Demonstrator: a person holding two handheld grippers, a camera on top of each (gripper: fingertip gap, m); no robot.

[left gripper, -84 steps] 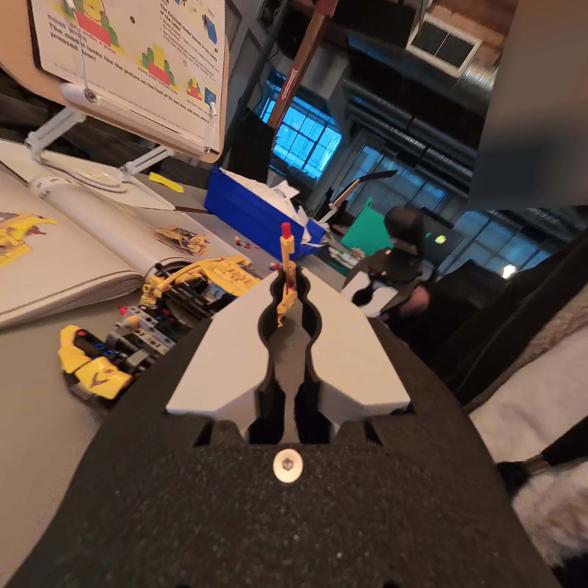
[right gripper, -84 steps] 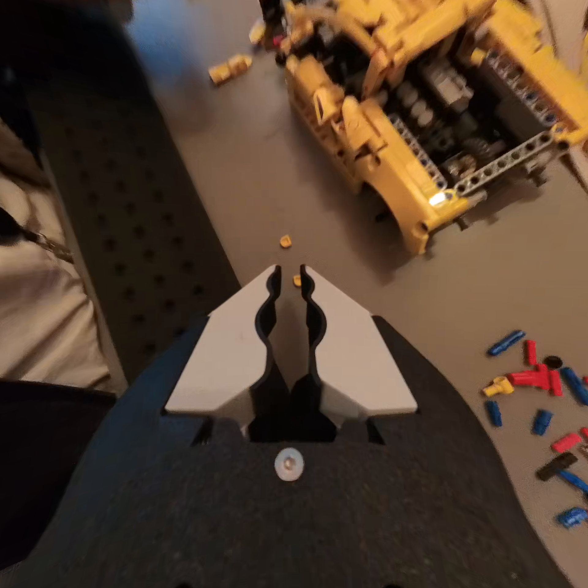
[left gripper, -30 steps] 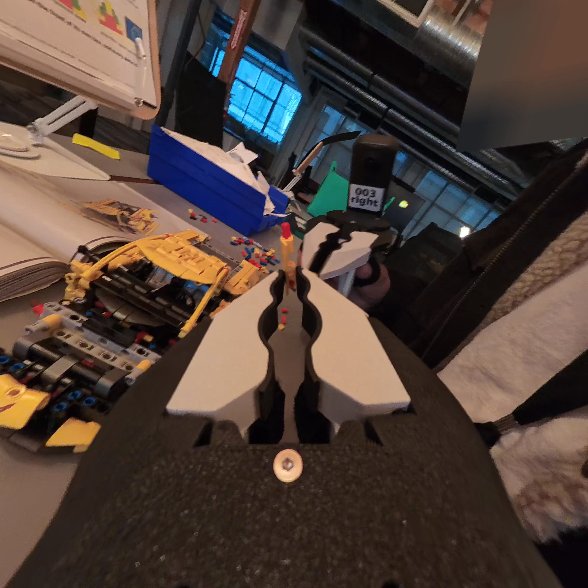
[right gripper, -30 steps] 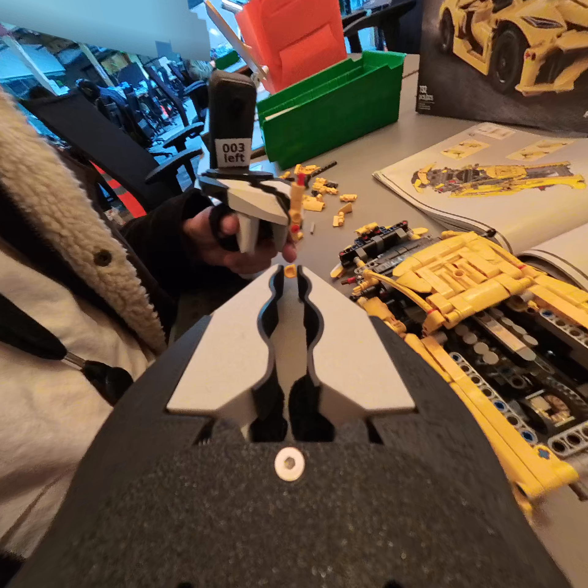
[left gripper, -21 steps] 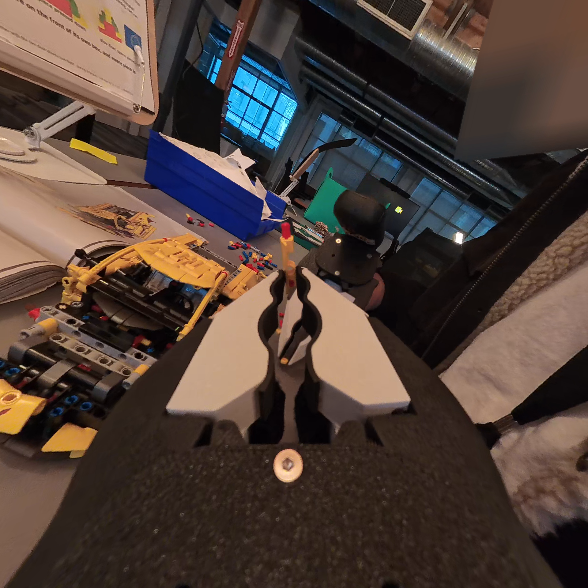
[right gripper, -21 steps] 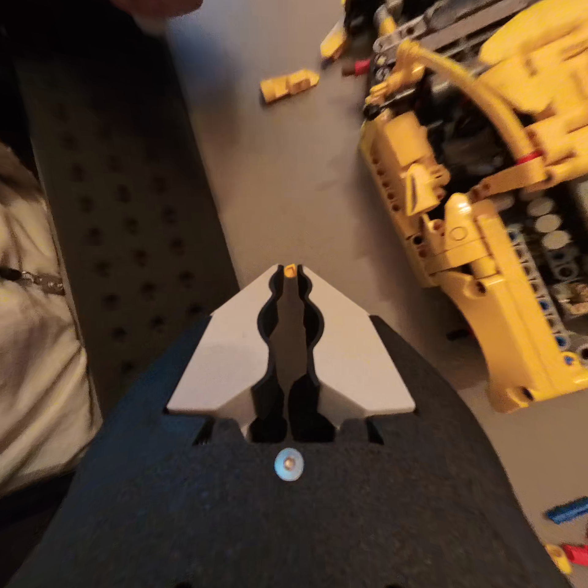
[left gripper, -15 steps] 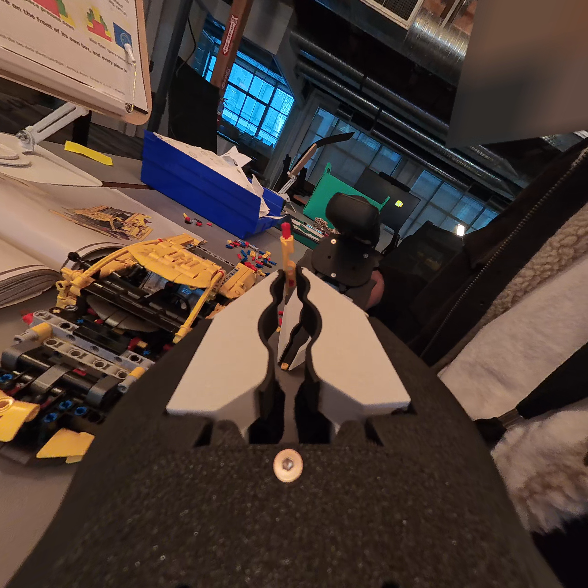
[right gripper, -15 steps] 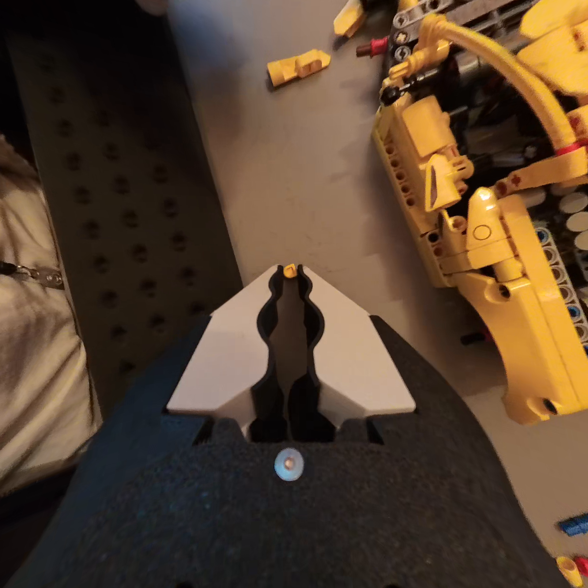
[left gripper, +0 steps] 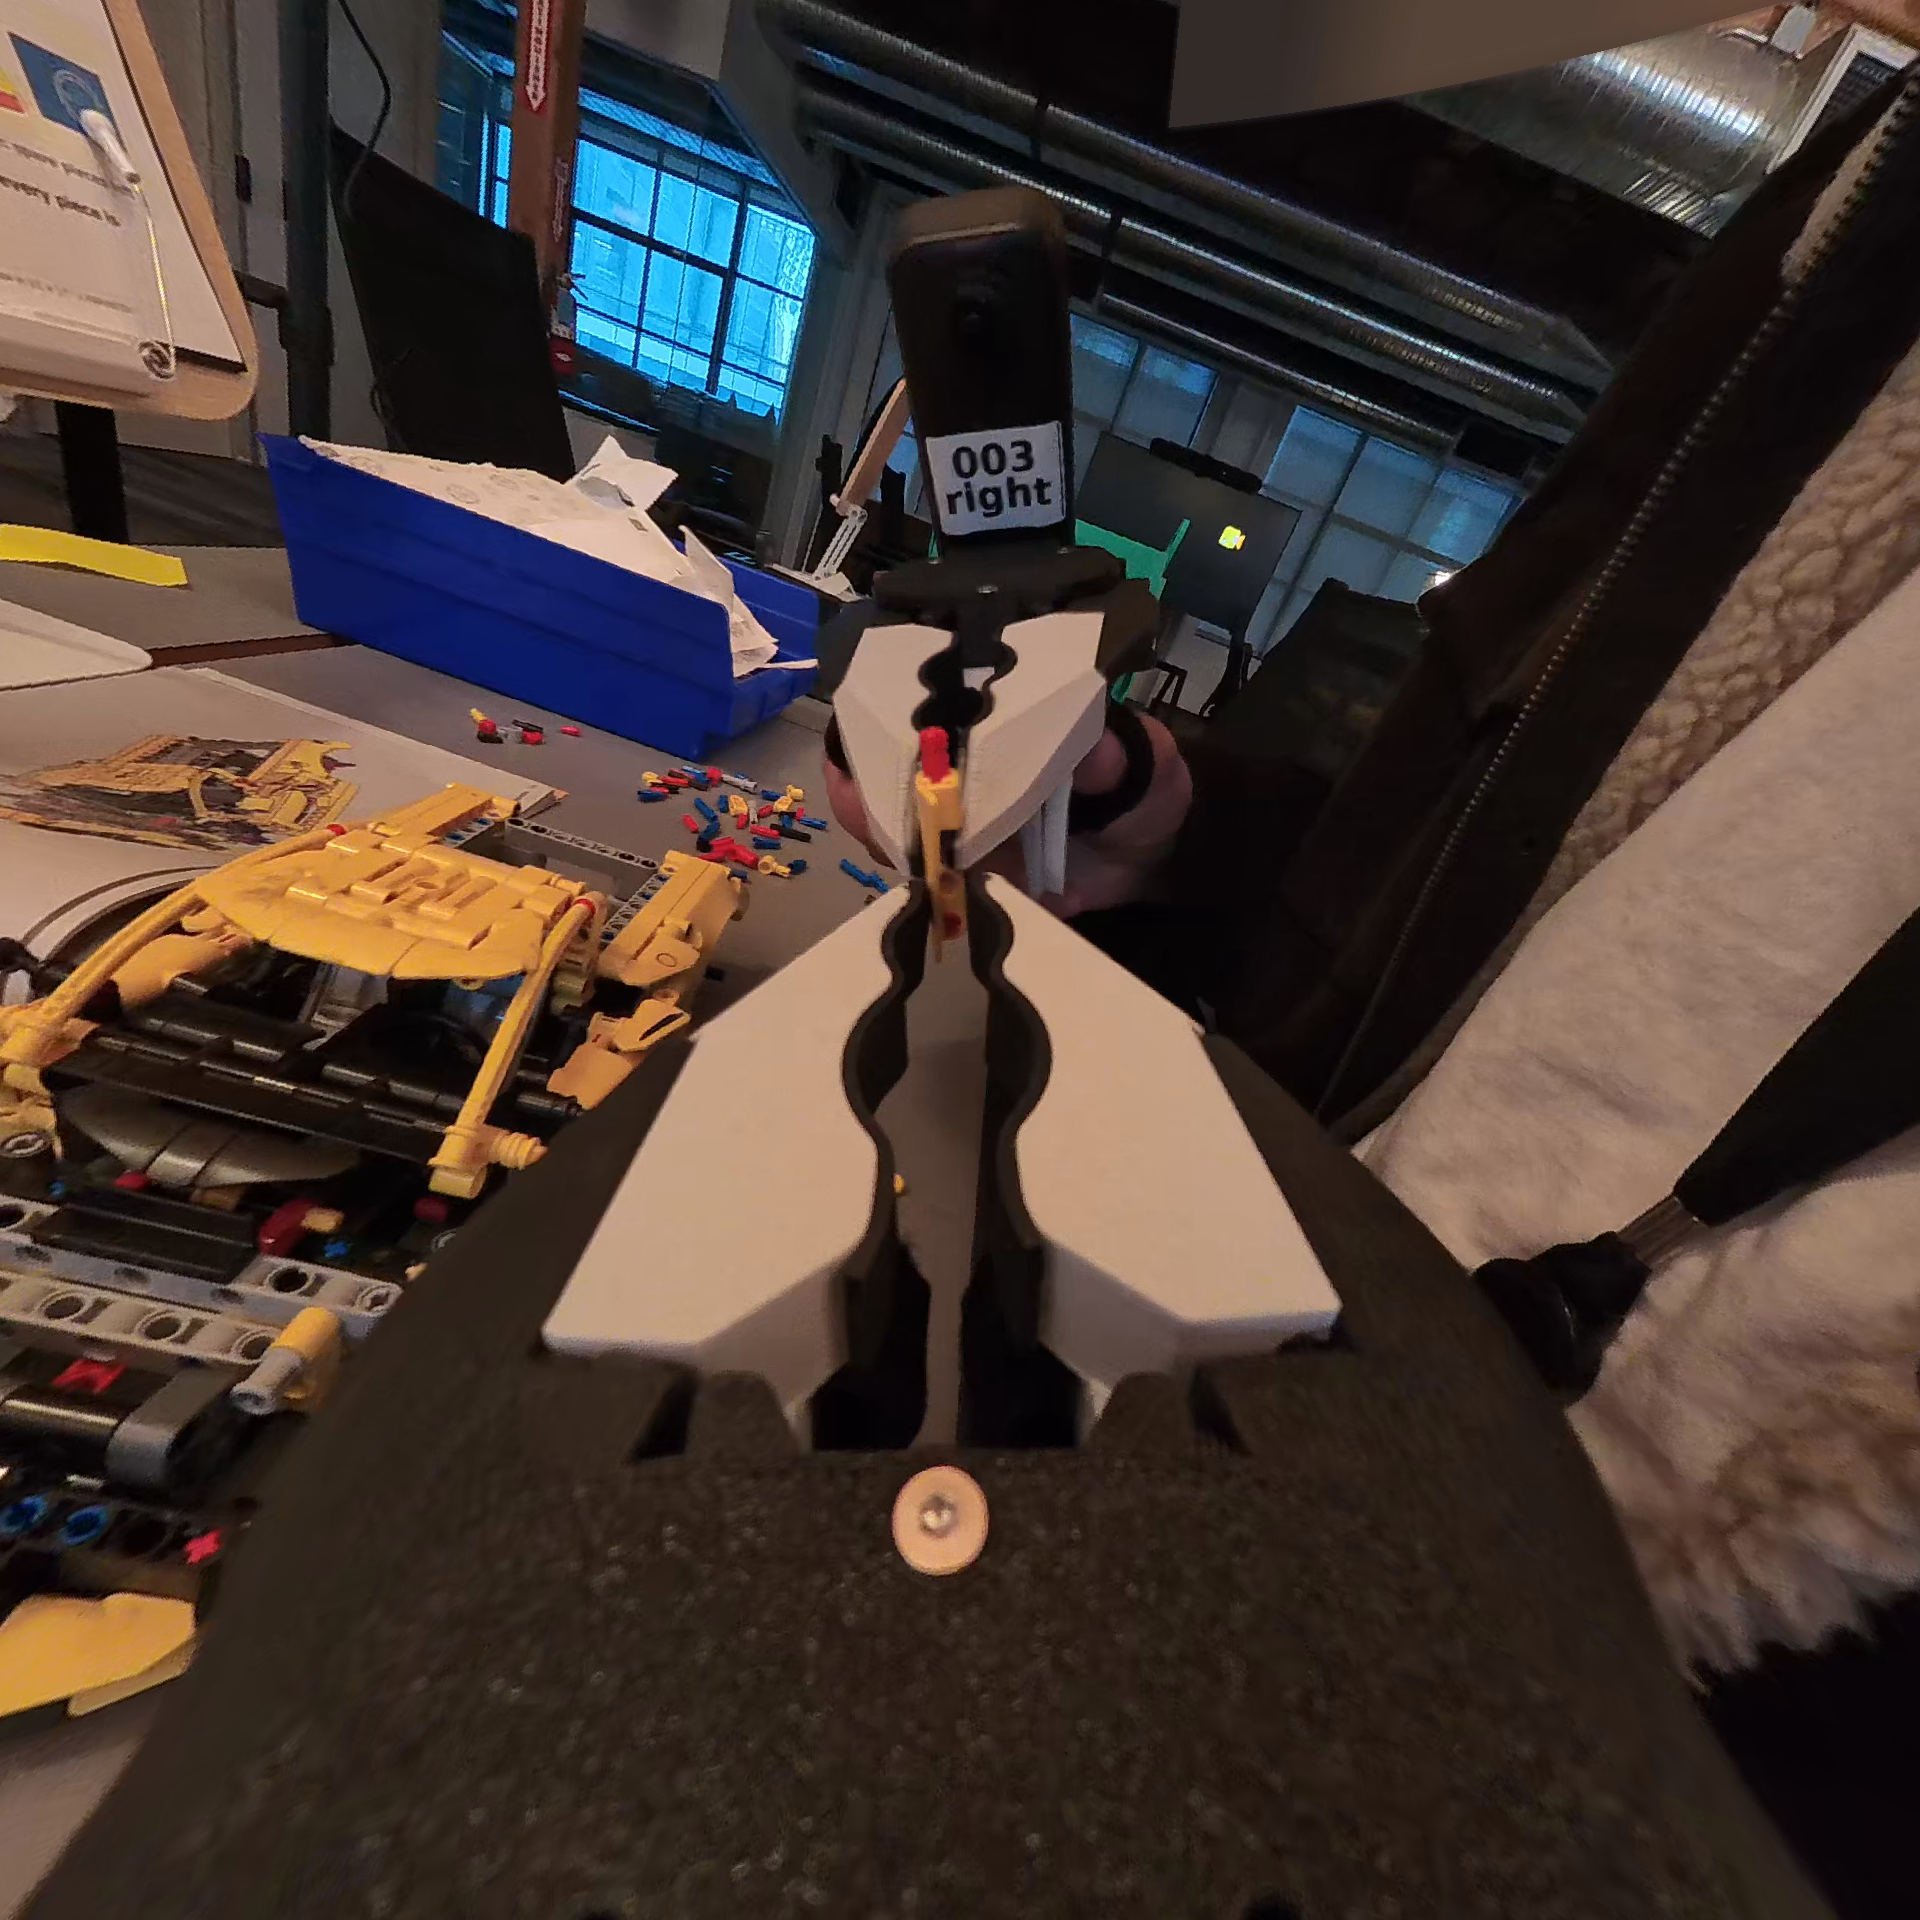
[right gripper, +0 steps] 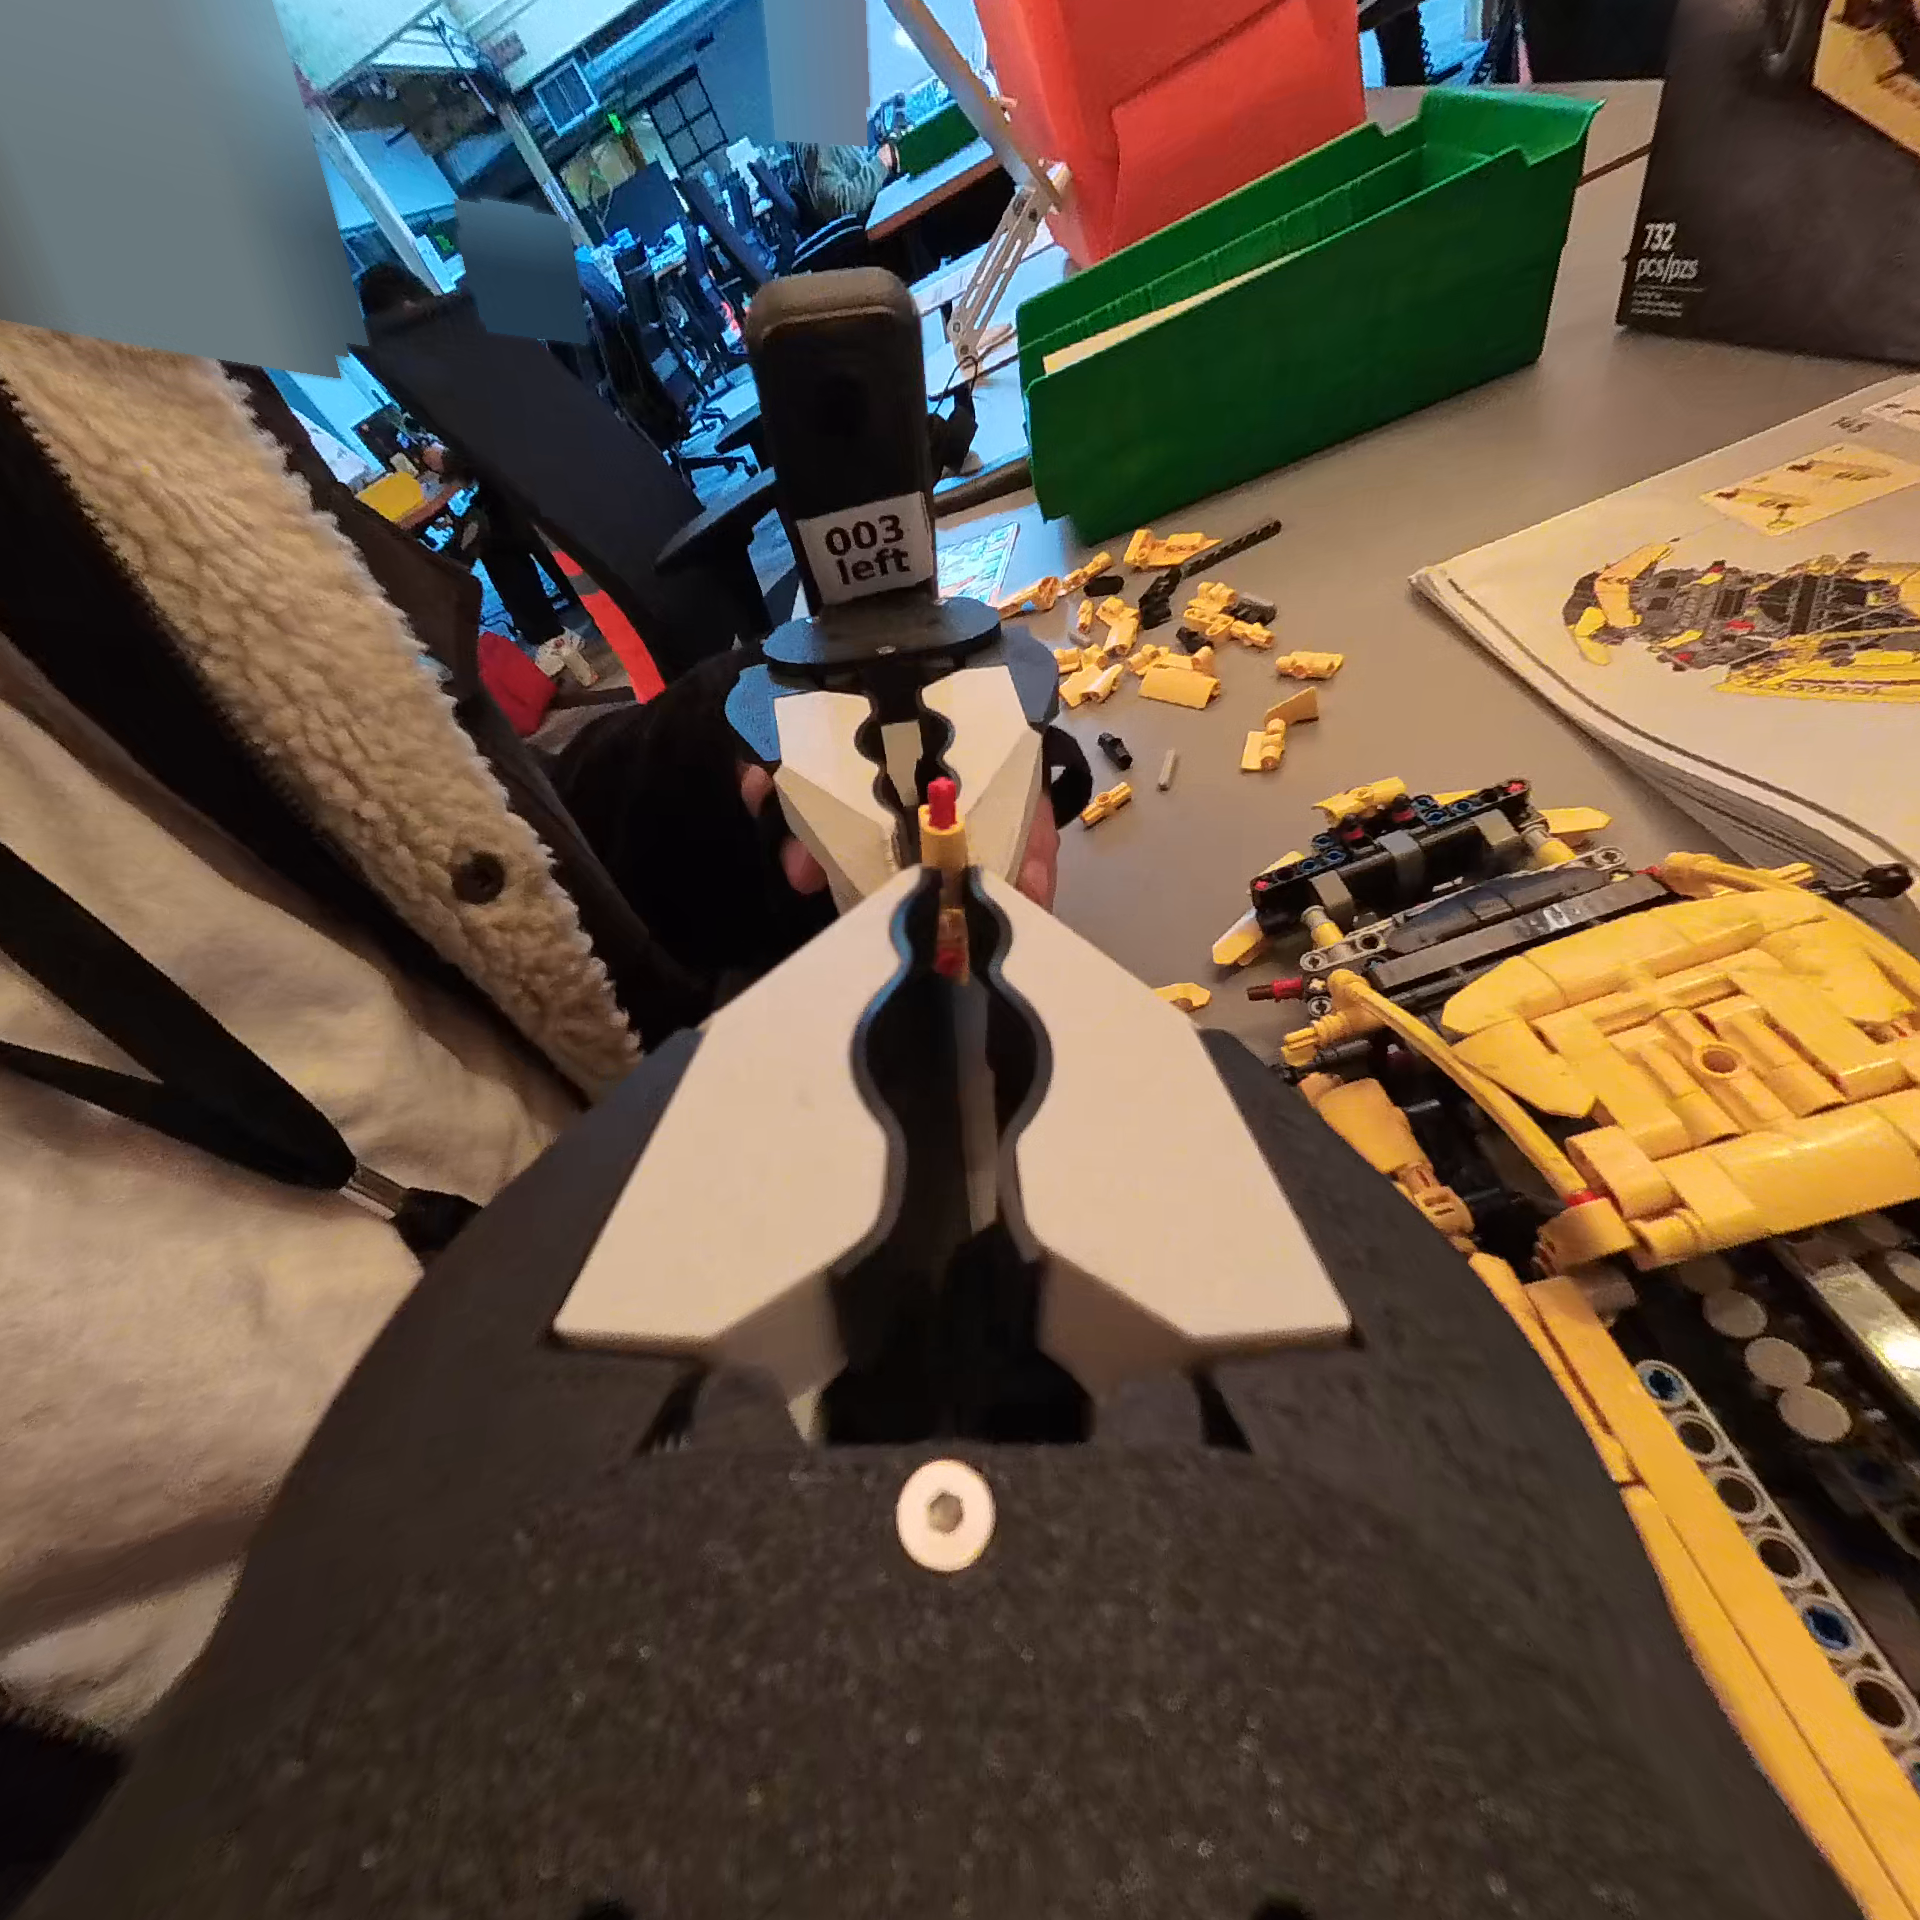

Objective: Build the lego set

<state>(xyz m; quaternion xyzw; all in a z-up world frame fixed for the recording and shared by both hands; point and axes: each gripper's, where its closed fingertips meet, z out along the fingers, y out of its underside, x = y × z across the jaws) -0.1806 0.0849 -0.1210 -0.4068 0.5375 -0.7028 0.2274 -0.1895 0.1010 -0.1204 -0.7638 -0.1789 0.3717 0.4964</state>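
The left hand-held gripper was squeezed tight on a thin yellow piece with a red pin on top. The piece stuck up from its tips, high above the tabletop. The right hand-held gripper faced it tip to tip, and its tips were almost together. A bit of yellow and red sat between them, but I could not tell if that was its own small part or just the left one's piece seen through the gap.

The two tips met so close that a small push to one side could go wrong. The thin piece might twist in the grip or pop out. Then it would fall down near the yellow Lego car, which sat below and to the right of the right hand-held gripper. It might get lost among the loose yellow parts farther back on the tabletop. If the little part was not lined up with the pin, pressing harder would likely just bend things away.

The spot where the two pieces touched was hidden behind the tips in both views. The hands were mostly covered too. The near end of the car was cut off at the picture's edge.
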